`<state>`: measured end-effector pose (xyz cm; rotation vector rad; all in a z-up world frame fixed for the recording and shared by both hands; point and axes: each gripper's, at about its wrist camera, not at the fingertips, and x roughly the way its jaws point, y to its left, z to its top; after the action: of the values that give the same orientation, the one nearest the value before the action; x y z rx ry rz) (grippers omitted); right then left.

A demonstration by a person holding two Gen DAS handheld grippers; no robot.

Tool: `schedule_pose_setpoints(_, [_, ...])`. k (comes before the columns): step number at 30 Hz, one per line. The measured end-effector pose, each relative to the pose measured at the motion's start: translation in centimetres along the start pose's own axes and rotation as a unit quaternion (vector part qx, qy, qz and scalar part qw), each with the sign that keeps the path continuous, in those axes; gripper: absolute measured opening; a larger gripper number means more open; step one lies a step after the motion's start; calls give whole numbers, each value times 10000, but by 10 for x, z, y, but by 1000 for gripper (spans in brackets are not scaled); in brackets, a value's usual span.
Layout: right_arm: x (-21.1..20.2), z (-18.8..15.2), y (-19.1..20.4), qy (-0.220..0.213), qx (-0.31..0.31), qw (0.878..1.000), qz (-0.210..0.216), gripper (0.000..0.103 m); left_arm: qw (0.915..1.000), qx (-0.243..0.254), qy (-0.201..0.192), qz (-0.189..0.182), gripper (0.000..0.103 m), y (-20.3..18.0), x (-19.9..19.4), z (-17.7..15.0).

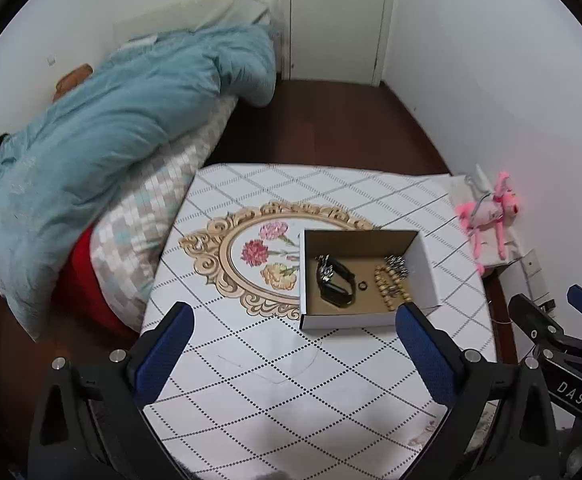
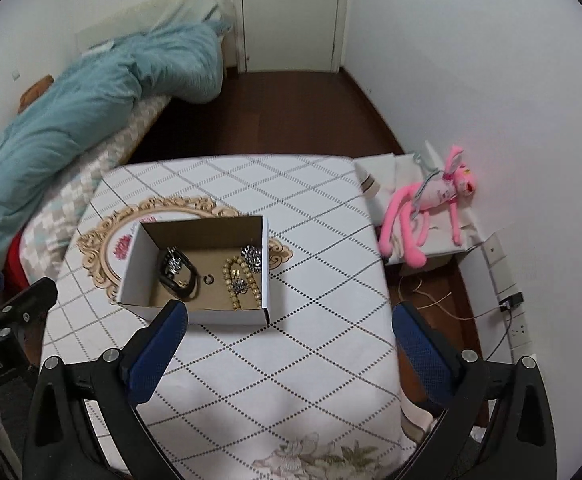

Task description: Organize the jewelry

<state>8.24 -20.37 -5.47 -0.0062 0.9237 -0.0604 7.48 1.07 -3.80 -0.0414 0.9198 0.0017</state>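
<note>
Both tongs were wide open and held nothing. Left gripper (image 1: 294, 322), with its blue padded fingers (image 1: 163, 354), hung above the near part of the table with the white diamond-patterned cloth (image 1: 251, 360). Right gripper (image 2: 289, 322) hung over the same table, a bit more to the right, and its right finger stuck out past the table edge.

On the table sat a small open cardboard box, white outside and brown inside (image 1: 365, 276). It stood partly on a gold curly frame picture with flowers (image 1: 227, 256) printed on the cloth.

All the jewelry lay inside the box. A black watch with a shiny silver chain on it (image 1: 333, 282) lay on the left side. A tiny dark ring (image 1: 362, 286) lay in the middle. A string of yellowish wooden beads (image 1: 389, 288) lay on the right, and a sparkly silver piece (image 1: 397, 264) sat in the far right corner, just beside the beads.

Past the table's right side, a pink long-legged plush toy (image 2: 431, 208) lay on white paper bags near the wall. A bed with a blue-green blanket (image 1: 103, 128) was on the left.
</note>
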Motion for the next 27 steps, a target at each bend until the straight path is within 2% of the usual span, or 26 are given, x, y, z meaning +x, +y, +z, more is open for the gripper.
schedule_pose_setpoints(6, [-64, -2, 1, -496, -17, 9988, -36, 103, 9991, 145, -388, -16, 103, -3, -46, -1])
schedule_pose_setpoints(13, [-121, -3, 4, -957, -39, 9954, -50, 103, 9985, 13, -535, -145, 103, -2, -80, -3])
schedule_pose_setpoints(20, [-147, -6, 2, -1114, 11, 9938, -6, 103, 9978, -8, -646, -169, 103, -2, -99, -6])
schedule_pose_setpoints(27, [-141, -3, -1, -932, 43, 9956, 58, 103, 9992, -6, -404, -59, 103, -4, -85, -4])
